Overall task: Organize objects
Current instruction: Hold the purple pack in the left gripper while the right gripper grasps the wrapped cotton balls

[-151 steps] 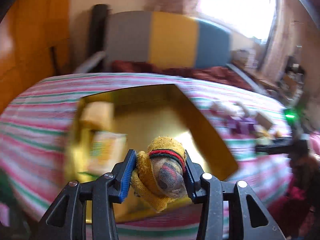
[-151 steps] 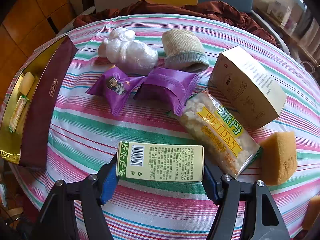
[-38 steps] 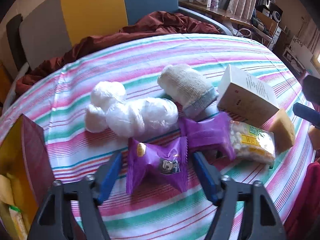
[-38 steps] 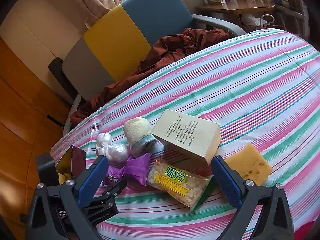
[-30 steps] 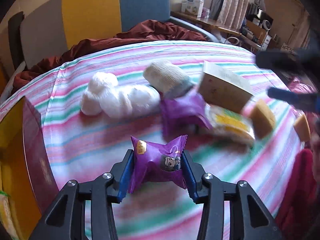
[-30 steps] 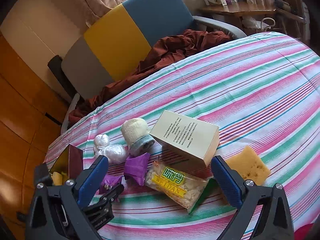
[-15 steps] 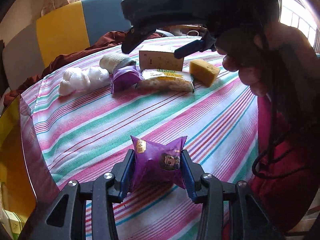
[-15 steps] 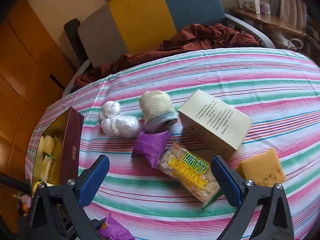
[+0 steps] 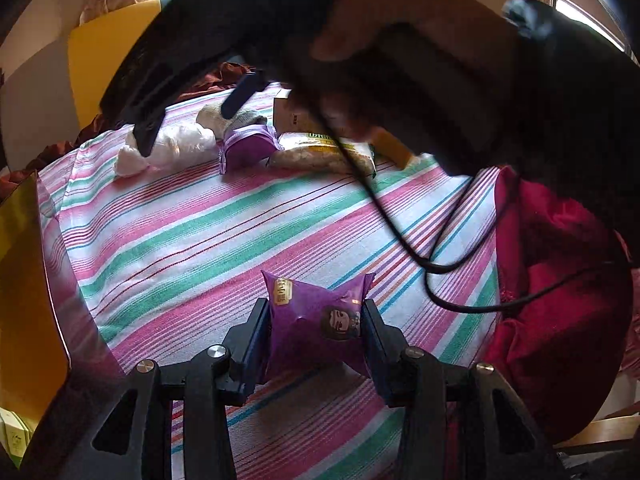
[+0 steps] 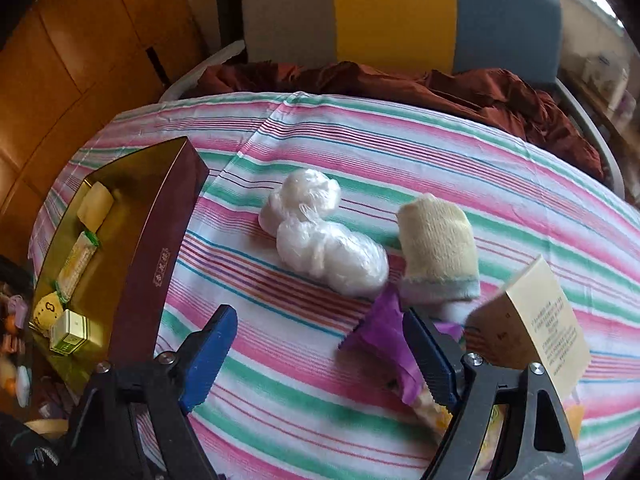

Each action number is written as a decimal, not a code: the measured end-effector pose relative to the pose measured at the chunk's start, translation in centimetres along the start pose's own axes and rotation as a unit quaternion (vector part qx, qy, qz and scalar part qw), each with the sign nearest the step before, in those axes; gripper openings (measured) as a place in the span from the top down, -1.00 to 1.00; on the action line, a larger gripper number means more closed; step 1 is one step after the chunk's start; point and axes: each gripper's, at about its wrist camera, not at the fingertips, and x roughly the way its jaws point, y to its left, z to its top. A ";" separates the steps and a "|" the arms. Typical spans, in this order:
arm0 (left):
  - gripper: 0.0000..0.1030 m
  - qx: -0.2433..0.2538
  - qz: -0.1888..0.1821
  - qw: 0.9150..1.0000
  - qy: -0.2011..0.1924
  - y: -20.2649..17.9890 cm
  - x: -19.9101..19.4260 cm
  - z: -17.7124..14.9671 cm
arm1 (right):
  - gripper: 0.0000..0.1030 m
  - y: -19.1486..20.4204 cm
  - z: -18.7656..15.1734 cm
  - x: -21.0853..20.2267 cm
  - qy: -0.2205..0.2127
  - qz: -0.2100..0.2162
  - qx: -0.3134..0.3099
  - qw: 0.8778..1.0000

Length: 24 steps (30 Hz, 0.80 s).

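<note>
Left gripper (image 9: 316, 328): its jaws were clenched on a purple snack packet (image 9: 318, 318), one pad pressed against each side, the packet held above the near part of the striped tablecloth (image 9: 208, 240).
Right gripper (image 10: 316, 352): the jaws stood apart and had just been closing; only bare cloth lay between them, so they gripped nothing. From the left wrist view it hung over the far pile, carried by a hand (image 9: 408, 64) with a black cable trailing down.
Second purple packet (image 10: 388, 344): on the cloth, pressed against the outer face of the right finger (image 10: 430, 360), outside the gap, not within it.
White plastic bundle (image 10: 324, 248): on the cloth beyond the right gripper's jaws, just left of the rolled sock.
Rolled sock (image 10: 438, 248): cream with a grey cuff, lying just beyond the second packet.
Cream carton (image 10: 532, 320): right of the sock, tilted, beside the right finger.
Snack bag (image 9: 320, 152): yellow-labelled, seen from the left wrist on the far cloth, right of the second packet and partly behind the hand.
Gold-lined box (image 10: 160, 264): open, at the left edge of the table, maroon outside; inside lay several small yellowish items, among them a small green-and-white carton (image 10: 68, 330).
Chair (image 10: 396, 12): grey, yellow and blue panels, at the far side, with dark red cloth (image 10: 400, 80) heaped on it.
</note>
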 end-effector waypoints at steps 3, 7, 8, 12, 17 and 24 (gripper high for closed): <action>0.12 -0.004 -0.007 1.000 -0.002 0.2 0.0 0.0 | -0.65 0.7 1.9 1.5 0.007 -0.015 -0.023 1.000; 0.12 -0.007 -0.012 1.000 -0.003 0.1 0.0 0.0 | -0.35 1.1 3.1 4.4 0.040 -0.035 -0.047 0.997; 0.12 -0.007 -0.012 1.000 -0.004 0.1 -0.1 0.0 | -0.04 1.2 3.1 4.9 0.049 -0.036 -0.050 0.997; 0.12 -0.010 -0.015 1.000 -0.005 0.2 -0.1 0.0 | 0.13 2.3 2.1 3.8 0.045 -0.007 -0.060 0.997; 0.12 -0.005 -0.011 1.000 -0.006 -0.1 -0.3 0.0 | 0.14 2.9 -1.6 1.2 0.056 0.060 -0.052 0.995; 0.12 -0.004 0.000 1.000 -0.006 -0.5 -0.2 0.2 | 0.13 0.1 -7.5 -1.3 0.072 0.081 0.008 0.994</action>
